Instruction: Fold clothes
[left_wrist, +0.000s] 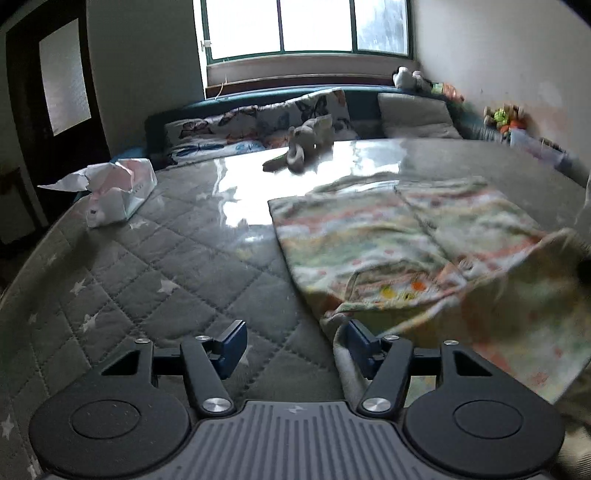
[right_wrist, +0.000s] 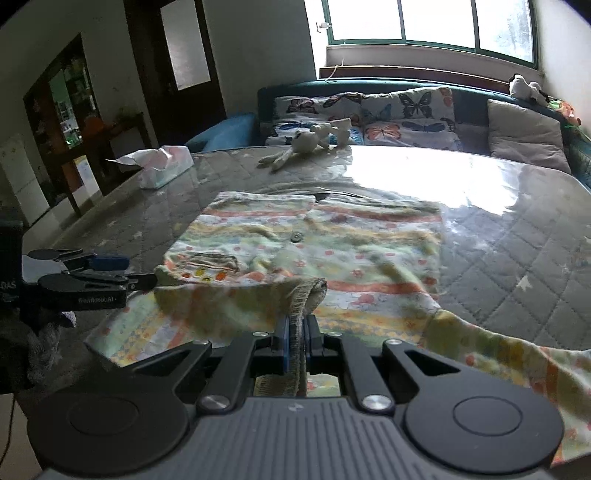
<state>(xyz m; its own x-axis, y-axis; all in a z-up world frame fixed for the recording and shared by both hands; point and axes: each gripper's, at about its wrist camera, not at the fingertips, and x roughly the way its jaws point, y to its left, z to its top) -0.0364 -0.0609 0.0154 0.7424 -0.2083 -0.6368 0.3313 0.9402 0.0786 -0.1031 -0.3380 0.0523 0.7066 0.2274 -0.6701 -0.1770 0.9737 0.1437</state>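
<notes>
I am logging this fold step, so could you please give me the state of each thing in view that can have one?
Left gripper: open, holding nothing, beside the garment's edge.
Right gripper: shut on the garment's ribbed cuff.
Patterned garment: spread on the mattress, near part lifted.
Tissue pack: open, tissue sticking out.
Plush toy: lying down.

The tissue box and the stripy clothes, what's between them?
Just bare quilted mattress, seen in the left wrist view, between the tissue box and the stripy clothes.
</notes>
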